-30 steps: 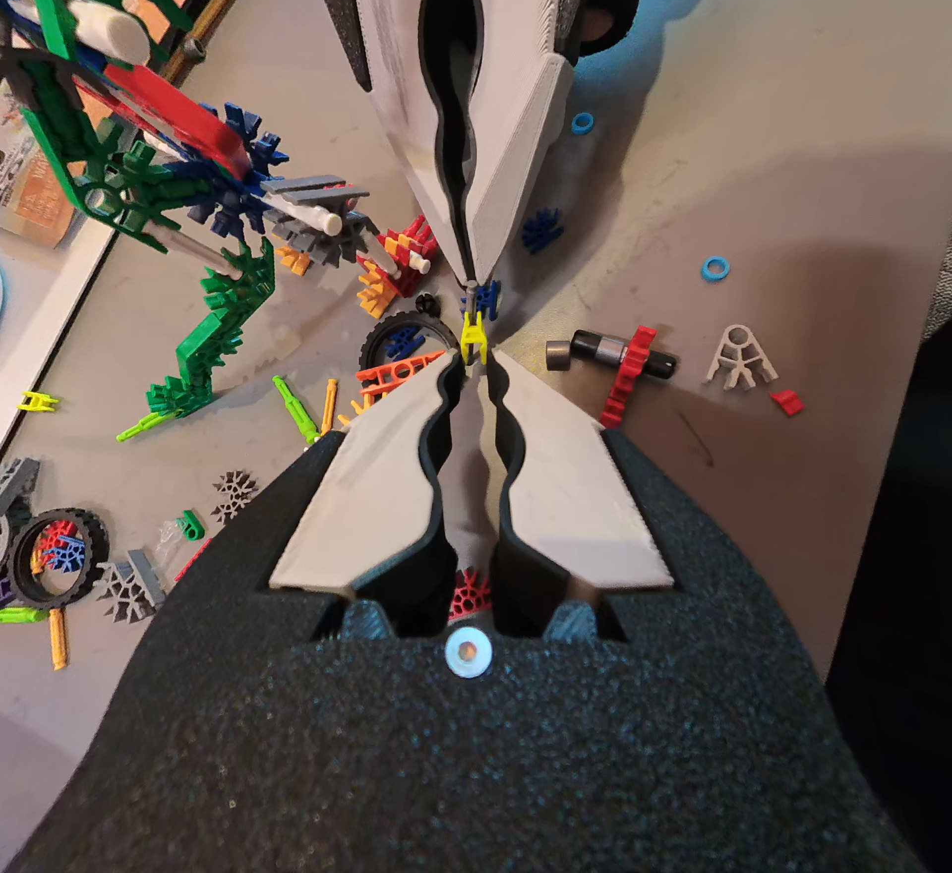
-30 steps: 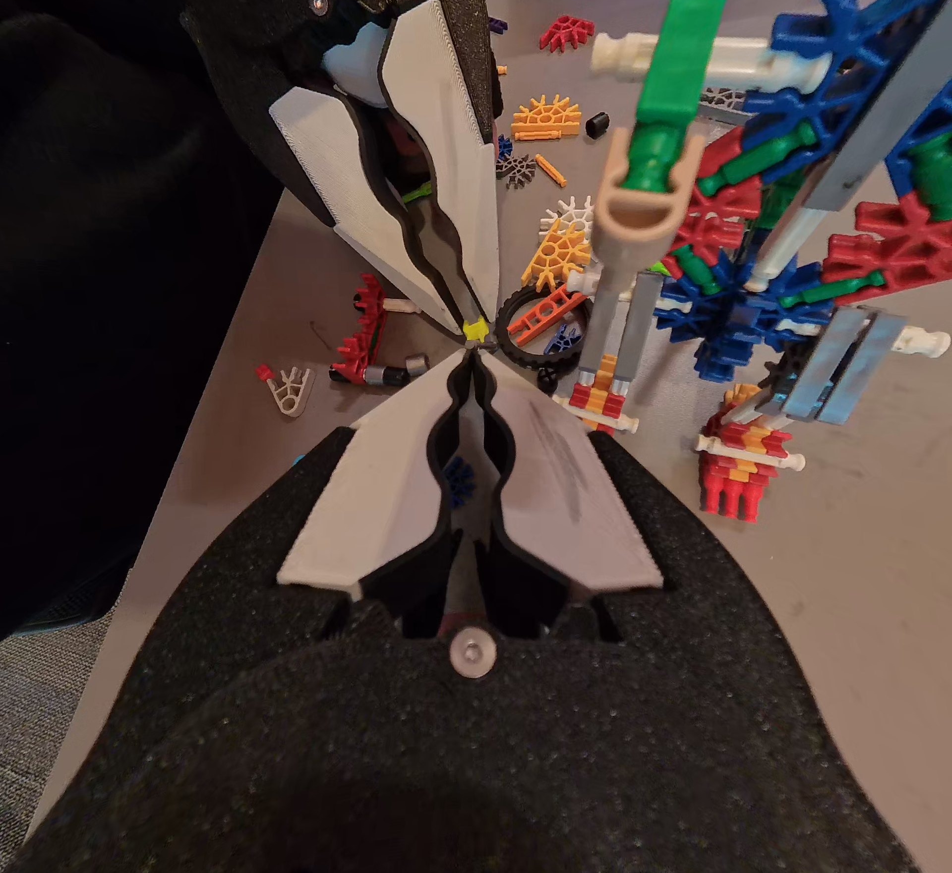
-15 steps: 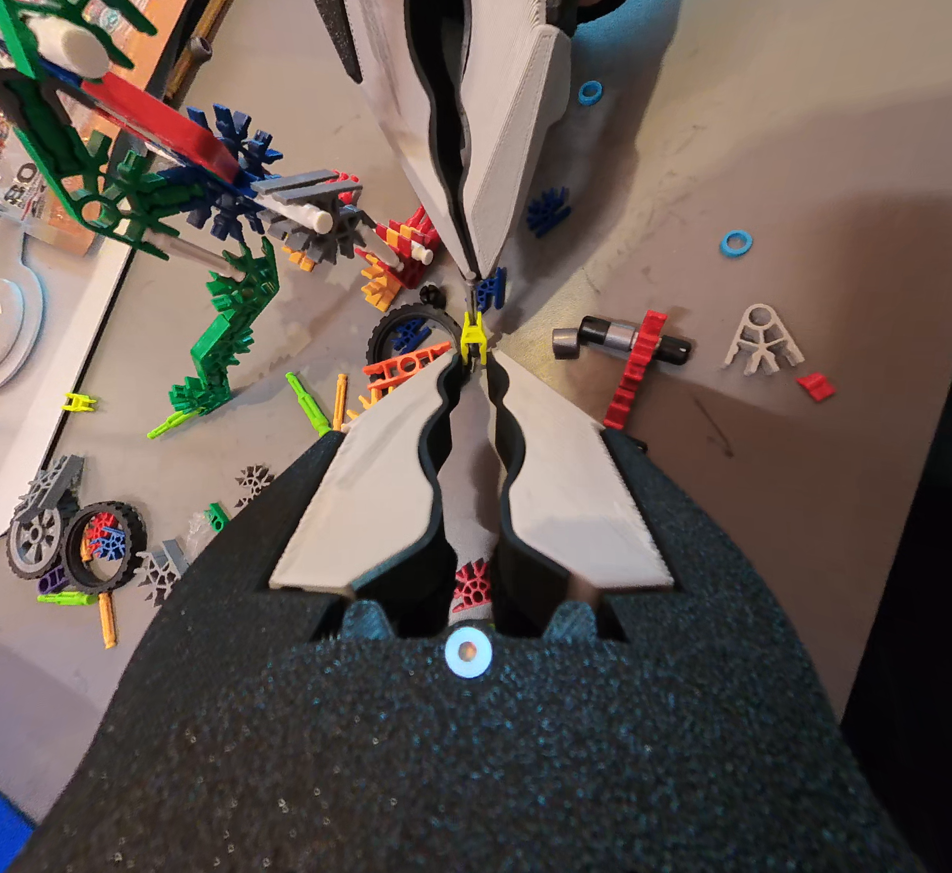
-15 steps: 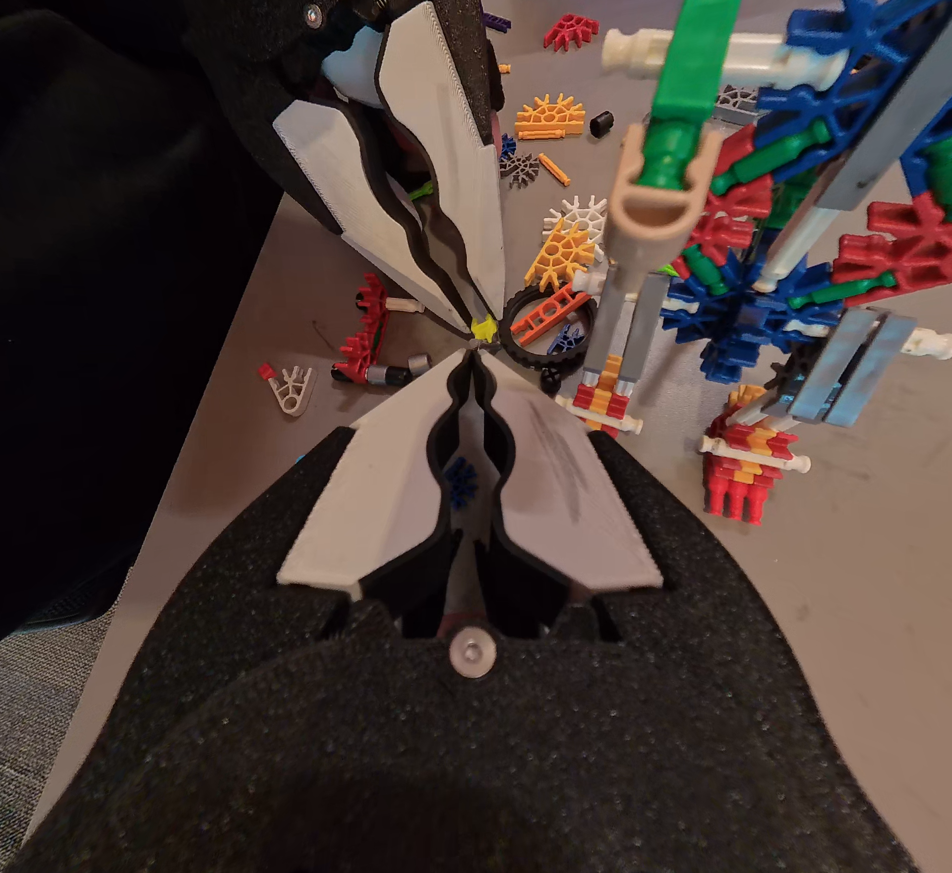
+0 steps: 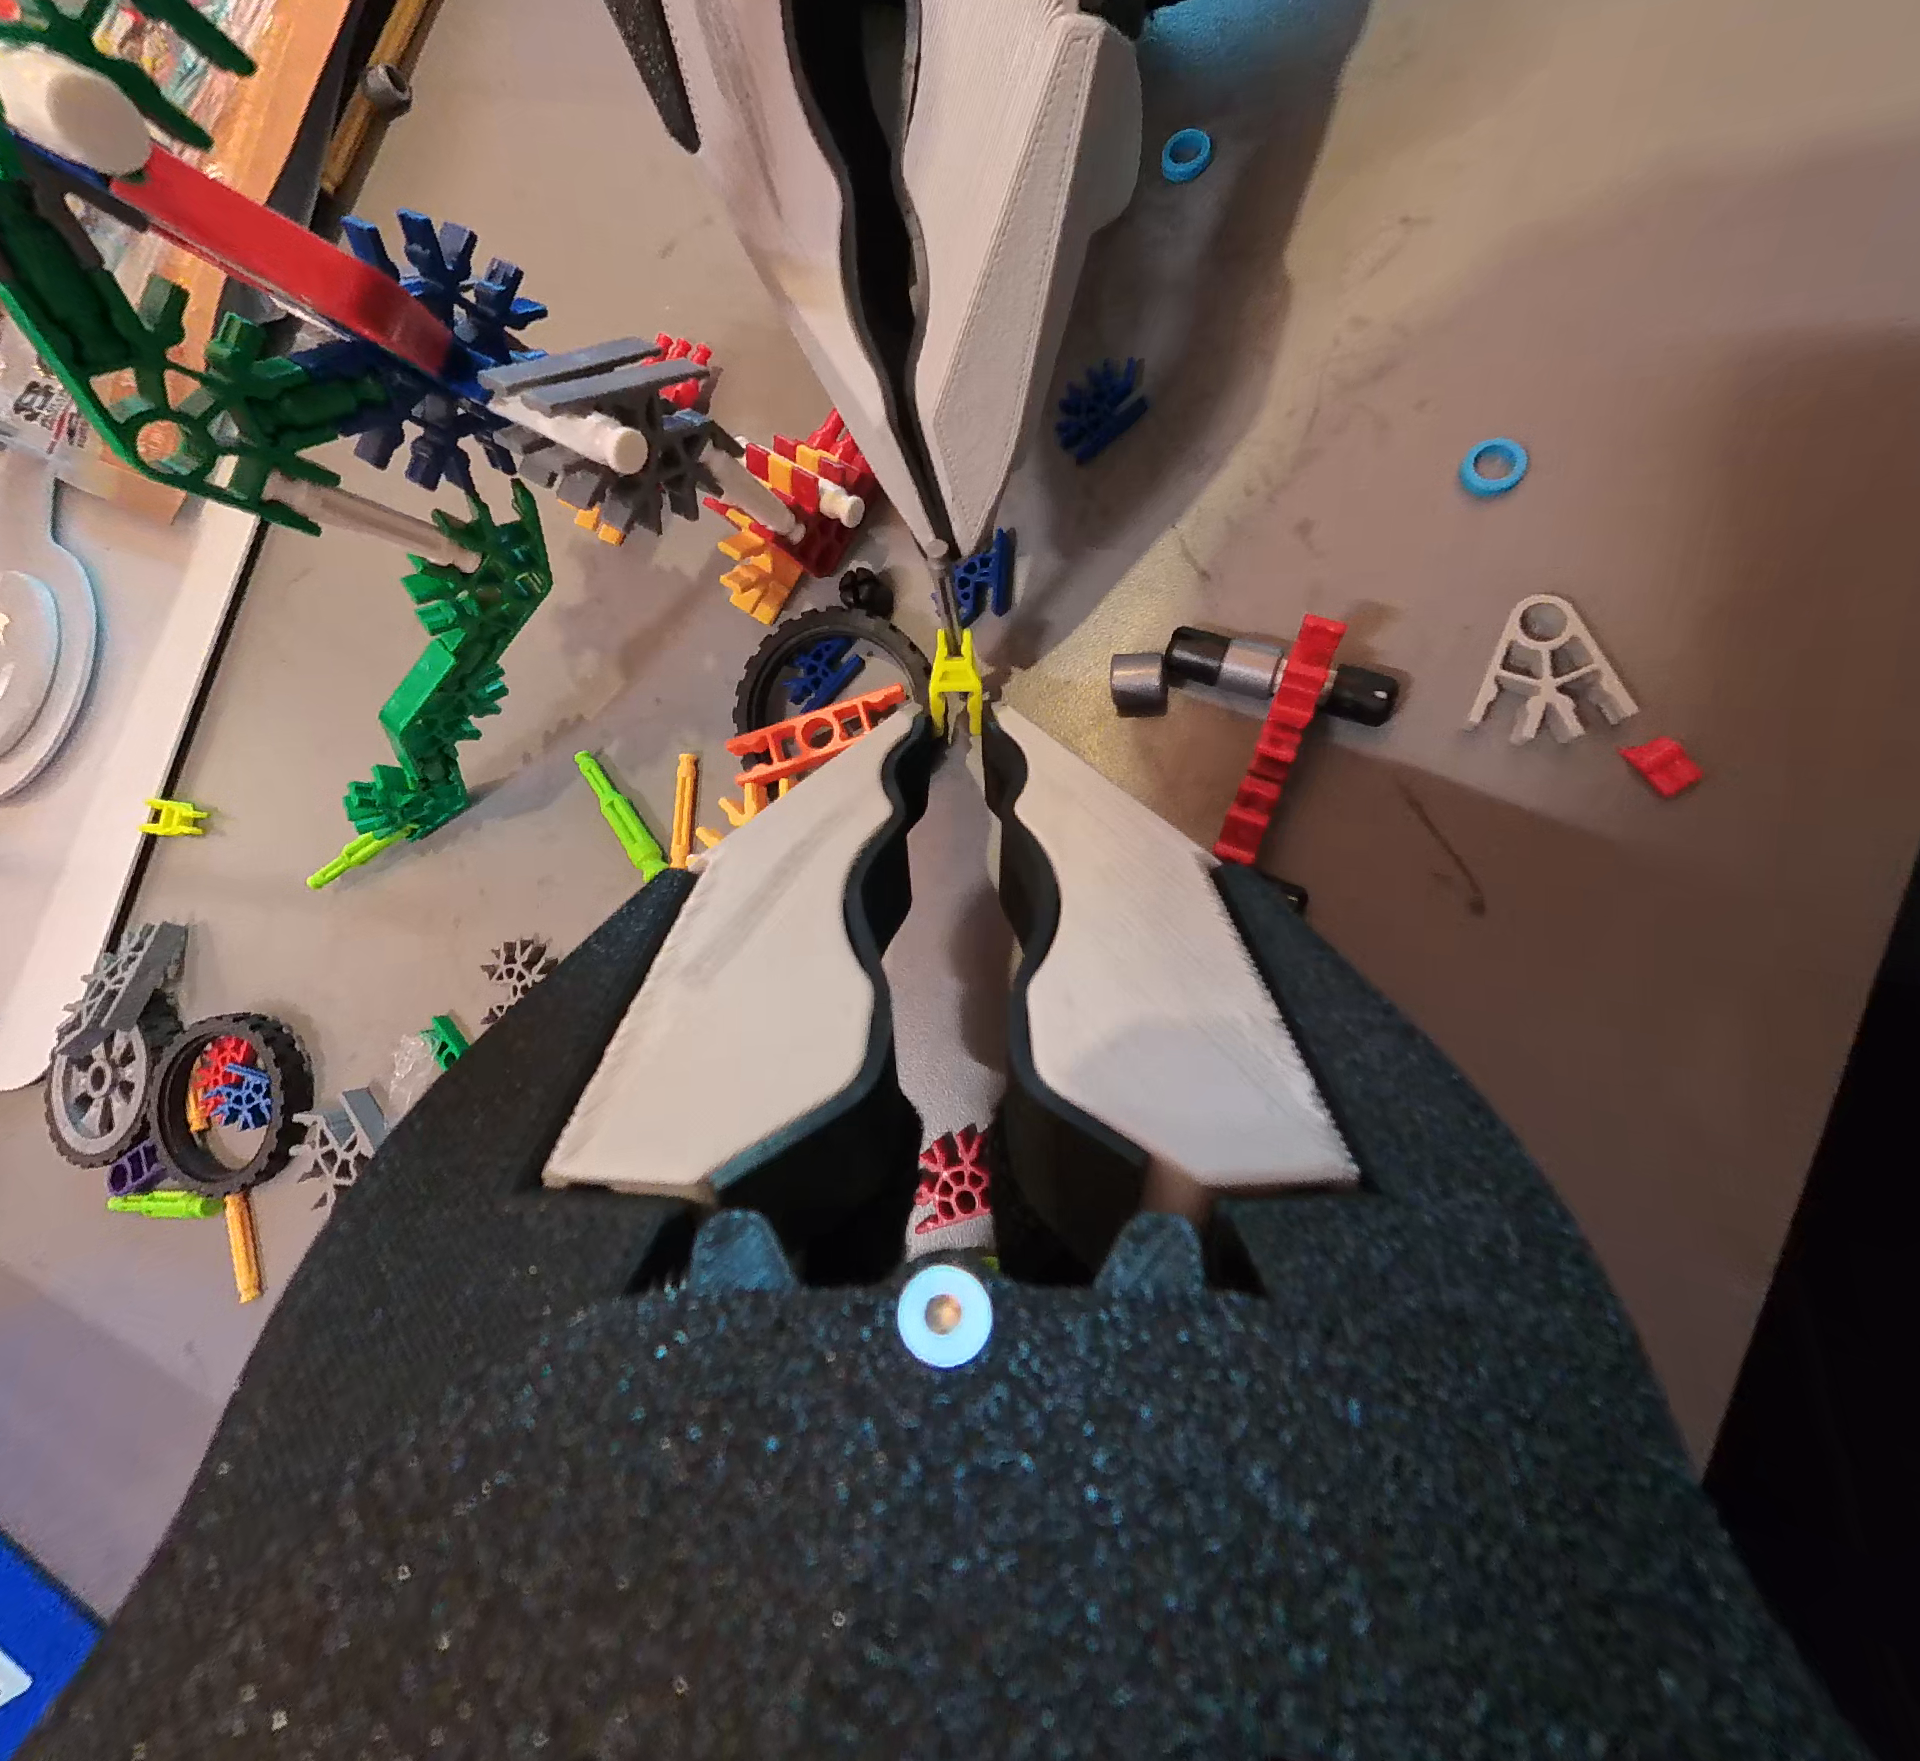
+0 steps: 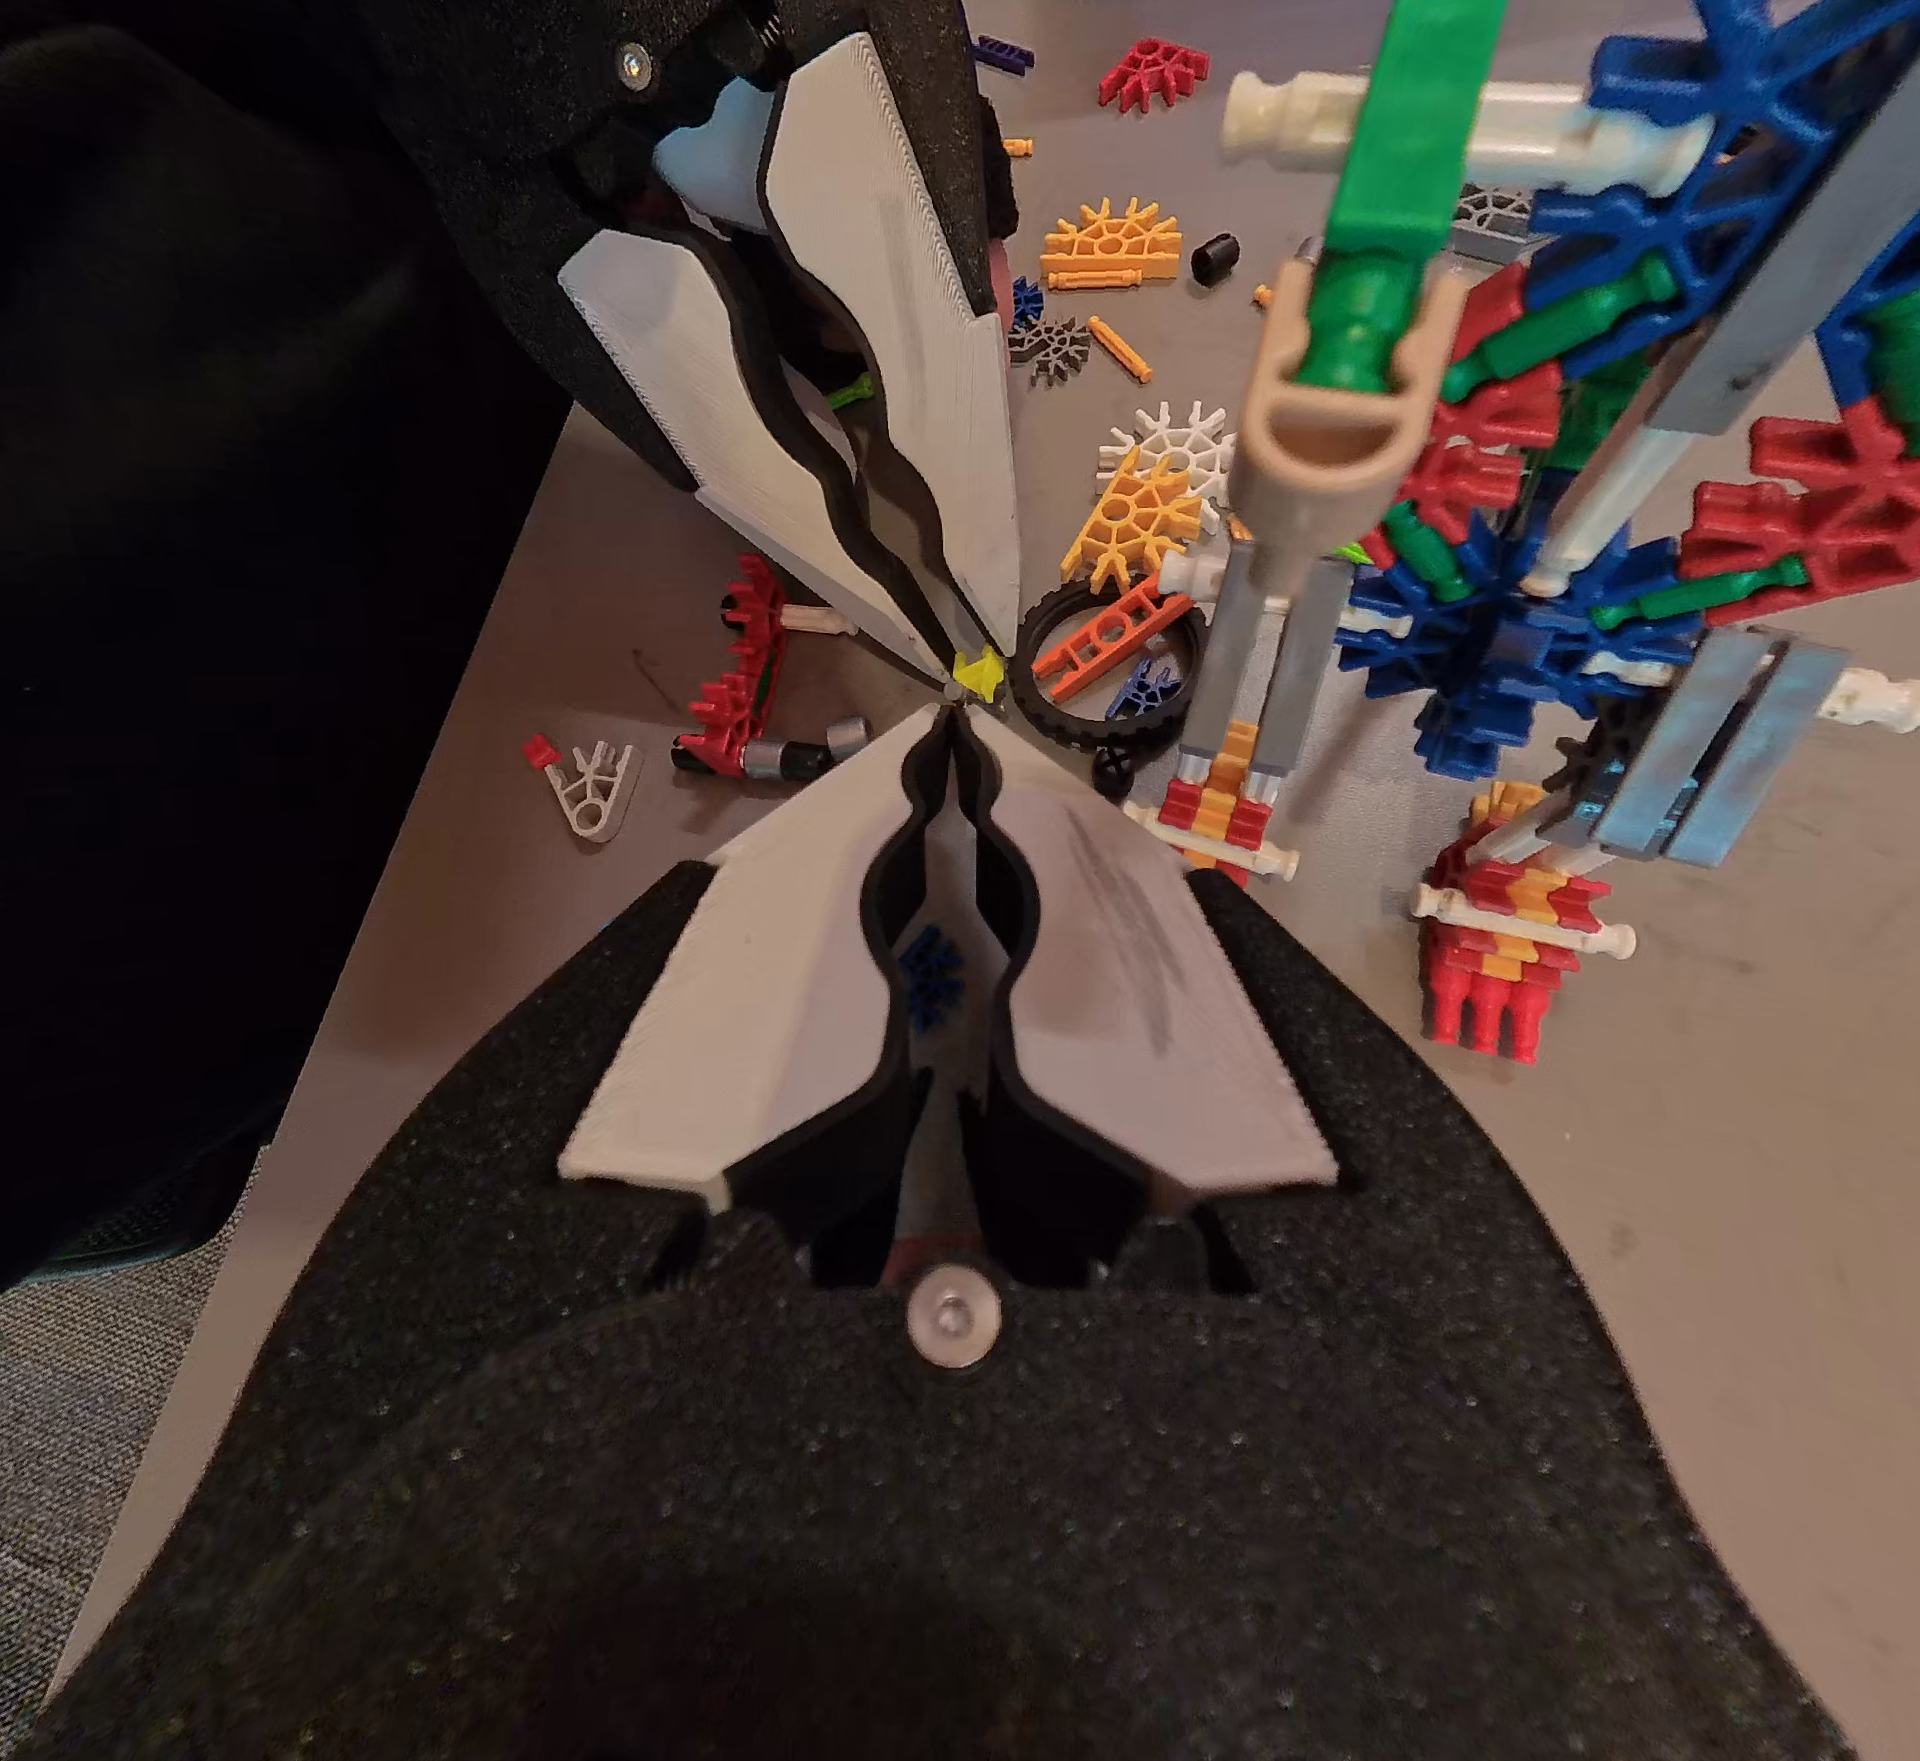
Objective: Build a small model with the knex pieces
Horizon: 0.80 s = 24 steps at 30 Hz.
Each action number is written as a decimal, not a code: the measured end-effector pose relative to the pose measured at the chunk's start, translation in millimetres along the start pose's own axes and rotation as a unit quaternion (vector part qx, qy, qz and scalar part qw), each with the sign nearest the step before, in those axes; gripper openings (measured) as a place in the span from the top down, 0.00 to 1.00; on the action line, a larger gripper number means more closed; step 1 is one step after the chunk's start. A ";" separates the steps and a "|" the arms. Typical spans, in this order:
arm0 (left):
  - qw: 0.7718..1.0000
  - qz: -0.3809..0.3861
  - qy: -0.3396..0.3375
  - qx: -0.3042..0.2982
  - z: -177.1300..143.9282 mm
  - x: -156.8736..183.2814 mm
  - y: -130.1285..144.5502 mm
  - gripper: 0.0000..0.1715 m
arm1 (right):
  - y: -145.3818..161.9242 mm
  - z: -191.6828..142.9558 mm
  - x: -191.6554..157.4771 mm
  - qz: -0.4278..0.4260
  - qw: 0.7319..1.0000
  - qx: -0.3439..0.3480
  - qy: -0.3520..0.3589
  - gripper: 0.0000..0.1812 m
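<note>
Left gripper [image 5: 954, 737]: narrowed almost shut, pinching the lower end of a small yellow clip [image 5: 954, 677] right at the fingertips, the forked end pointing away. Right gripper [image 5: 940, 548]: coming in from the opposite side, tip to tip, likewise nearly closed, seemingly nipping a thin grey rod [image 5: 943, 584] whose free end meets the fork of the clip. Impossible to tell whether seated or only touching. Both pieces held clear above the table [image 5: 1558, 257], between the two sets of tips.

Same meeting in the right wrist view: right gripper [image 6: 954, 722] below, left gripper [image 6: 971, 657] above, yellow clip [image 6: 977, 672] wedged between, rod barely visible.

Just beyond and beneath: a blue connector [image 5: 985, 577] and a black tyre [image 5: 758, 672] ringing an orange ladder piece [image 5: 821, 735]. Off to the right, a red toothed strip [image 5: 1273, 745] on a black-and-silver axle [image 5: 1226, 667], then a grey triangular connector [image 5: 1548, 672] and a blue ring [image 5: 1493, 468]. Well to the left, a large built model [image 5: 416, 340] of blue, green, red and grey parts, with loose rods and wheels scattered about.
</note>
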<state>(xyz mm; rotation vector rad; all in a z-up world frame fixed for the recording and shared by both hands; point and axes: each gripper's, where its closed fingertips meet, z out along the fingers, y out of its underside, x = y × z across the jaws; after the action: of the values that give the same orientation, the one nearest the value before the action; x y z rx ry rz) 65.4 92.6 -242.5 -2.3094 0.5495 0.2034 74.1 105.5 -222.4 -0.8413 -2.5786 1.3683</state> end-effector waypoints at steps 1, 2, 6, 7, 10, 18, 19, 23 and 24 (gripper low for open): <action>1.000 0.001 0.000 0.000 0.2 0.0 0.1 0.96 | 0.0 0.0 -0.1 0.001 1.000 0.000 0.000 1.00; 1.000 0.001 0.000 -0.001 0.3 0.1 0.3 0.96 | -0.1 -0.1 0.0 0.001 1.000 0.001 0.000 1.00; 1.000 0.000 0.000 -0.001 0.2 0.1 0.4 0.96 | -0.9 -0.4 -0.3 0.004 1.000 0.003 -0.002 1.00; 1.000 0.001 -0.001 -0.002 0.1 0.2 0.1 0.96 | -1.2 -0.4 -0.5 0.004 1.000 0.004 -0.003 1.00; 1.000 0.006 -0.004 -0.004 0.3 0.9 -0.5 0.96 | -2.1 -0.2 -1.2 0.007 1.000 0.006 -0.004 1.00; 1.000 0.023 -0.016 -0.009 -1.4 2.5 -2.2 0.96 | -1.8 2.0 -4.0 0.015 1.000 0.004 -0.011 0.99; 0.999 0.025 -0.018 -0.009 -1.4 2.6 -2.2 0.96 | -1.6 2.4 -4.4 0.016 1.000 0.003 -0.012 0.99; 0.999 0.029 -0.021 -0.008 -2.0 3.5 -3.7 0.96 | -0.3 3.2 -4.7 0.015 1.000 0.000 -0.011 0.99; 0.999 0.030 -0.021 -0.008 -2.1 3.7 -4.1 0.96 | -0.1 3.0 -4.4 0.014 1.000 -0.001 -0.011 0.99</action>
<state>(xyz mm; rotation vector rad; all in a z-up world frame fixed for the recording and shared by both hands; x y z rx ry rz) 70.5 92.4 -239.6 -2.2996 0.5978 0.2863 76.8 101.0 -223.4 -0.8721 -2.5934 1.3908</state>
